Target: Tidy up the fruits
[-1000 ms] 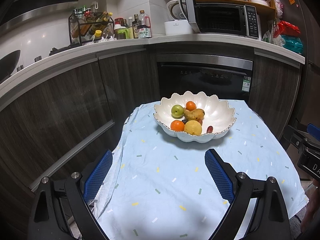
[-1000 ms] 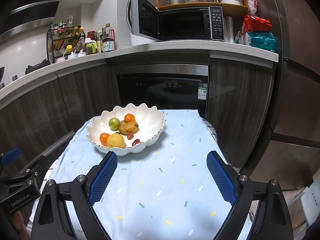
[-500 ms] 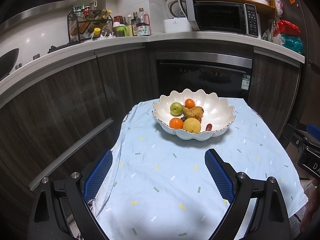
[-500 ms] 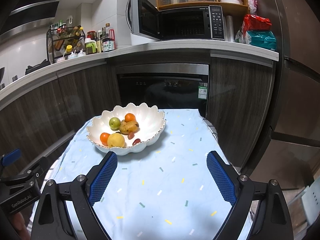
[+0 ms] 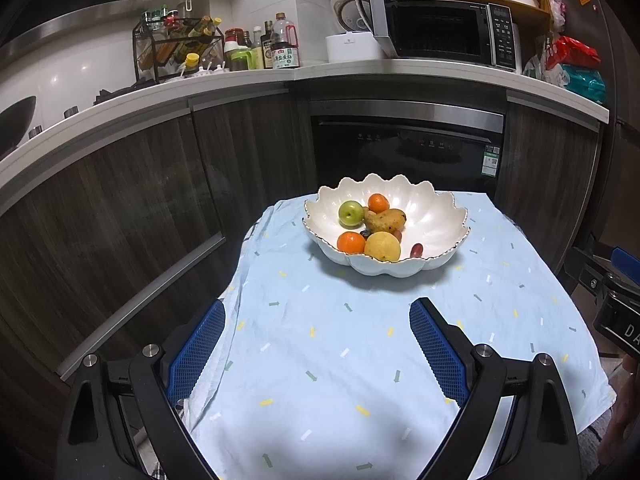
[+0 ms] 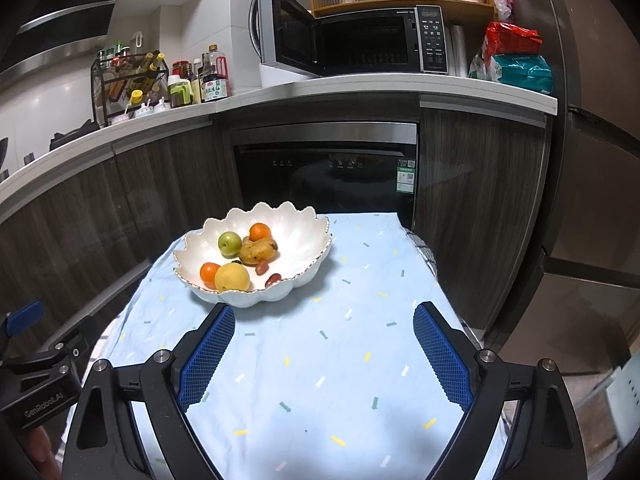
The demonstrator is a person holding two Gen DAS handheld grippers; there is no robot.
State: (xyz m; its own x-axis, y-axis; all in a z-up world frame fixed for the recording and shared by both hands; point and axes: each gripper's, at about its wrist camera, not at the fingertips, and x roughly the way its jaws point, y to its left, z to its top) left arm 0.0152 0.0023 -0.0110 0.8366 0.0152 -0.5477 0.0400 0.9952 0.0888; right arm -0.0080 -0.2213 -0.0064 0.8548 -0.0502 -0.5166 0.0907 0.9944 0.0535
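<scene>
Both the left gripper (image 5: 316, 344) and the right gripper (image 6: 322, 350) gape wide, holding nothing. The fruit bowl (image 5: 432, 216) sits near the table's (image 5: 320, 380) far edge.

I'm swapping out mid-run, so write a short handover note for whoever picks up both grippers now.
Left gripper: open, empty, held over the cloth short of the bowl.
Right gripper: open, empty, also short of the bowl.
Fruit: all in the bowl: green apple, two oranges, pear, yellow fruit and a few small dark red fruits.
Done: nothing lies loose on the cloth.
Left: no sorting visible; no fruit is gripped.
</scene>
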